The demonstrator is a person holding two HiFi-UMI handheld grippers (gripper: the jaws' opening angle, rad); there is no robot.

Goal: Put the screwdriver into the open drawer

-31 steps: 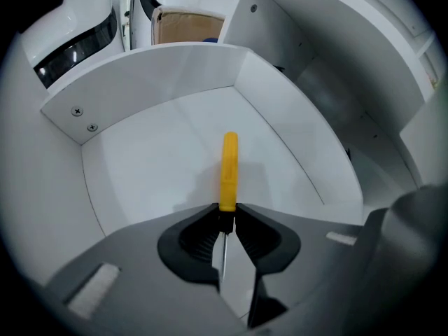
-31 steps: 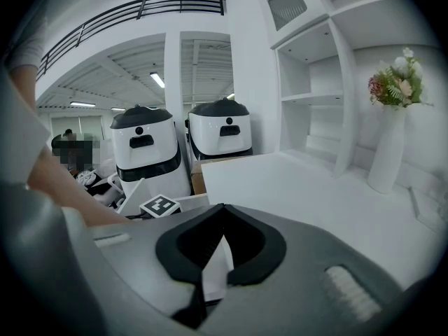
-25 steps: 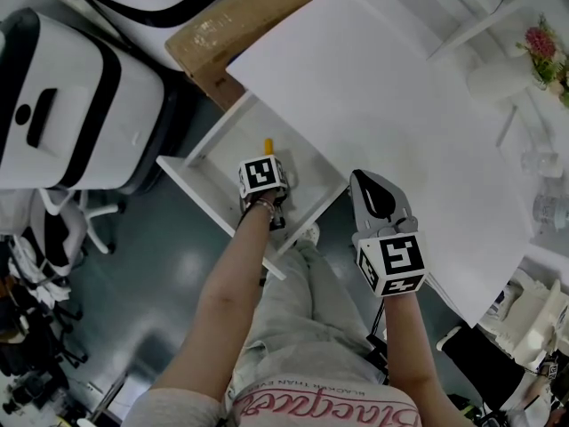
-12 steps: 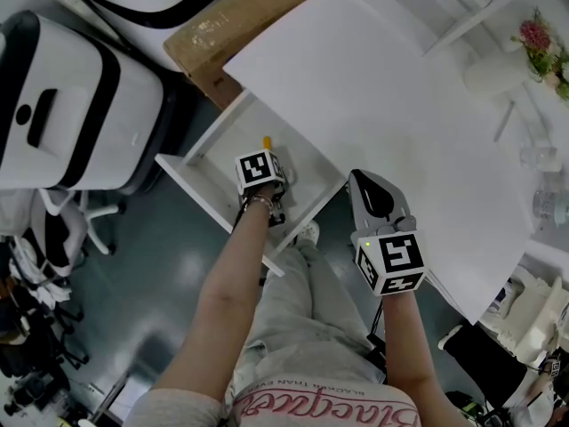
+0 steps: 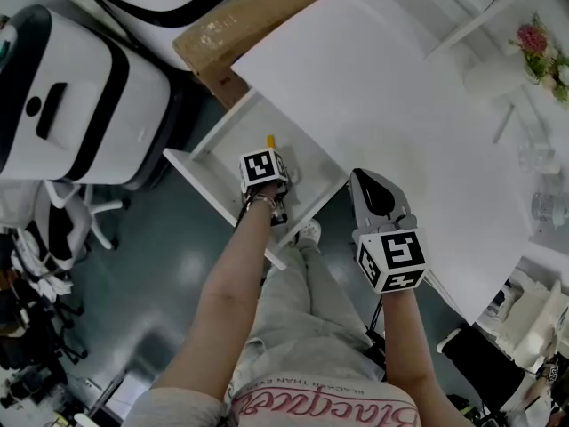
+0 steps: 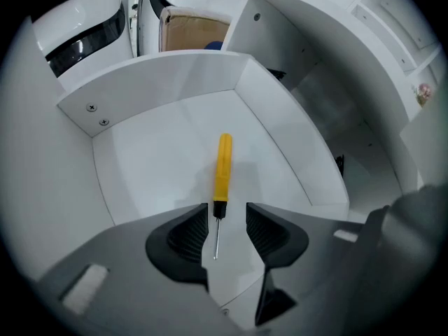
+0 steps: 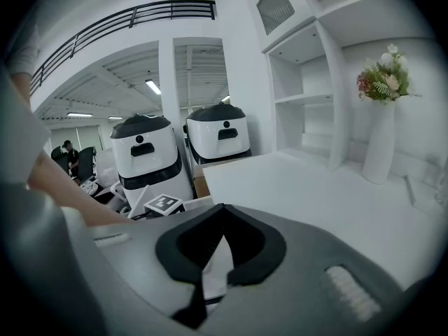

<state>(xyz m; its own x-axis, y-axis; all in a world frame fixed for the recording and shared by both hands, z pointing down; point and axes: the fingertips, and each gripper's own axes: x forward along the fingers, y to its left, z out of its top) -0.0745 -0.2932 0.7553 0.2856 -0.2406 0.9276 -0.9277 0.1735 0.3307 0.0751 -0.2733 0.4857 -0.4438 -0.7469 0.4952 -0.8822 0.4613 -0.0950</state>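
Note:
A screwdriver (image 6: 222,166) with a yellow handle and a thin metal shaft lies flat on the floor of the open white drawer (image 6: 161,75). My left gripper (image 6: 227,212) points steeply down into the drawer. Its jaws are opening, with the shaft between the pads but clear of both. In the head view the left gripper (image 5: 265,172) hangs over the drawer (image 5: 213,163), and the yellow handle tip (image 5: 270,141) shows just beyond it. My right gripper (image 5: 372,189) hovers by the table's front edge, shut and holding nothing, its jaws (image 7: 222,212) meeting at the tips.
The white table (image 5: 382,78) covers the back of the drawer. A brown cardboard box (image 5: 240,20) and a white machine (image 5: 71,96) stand to the left. A vase of flowers (image 5: 533,47) is at the far right. The person's legs are below the drawer.
Both grippers stay where they were. Only the head view has shifted slightly.

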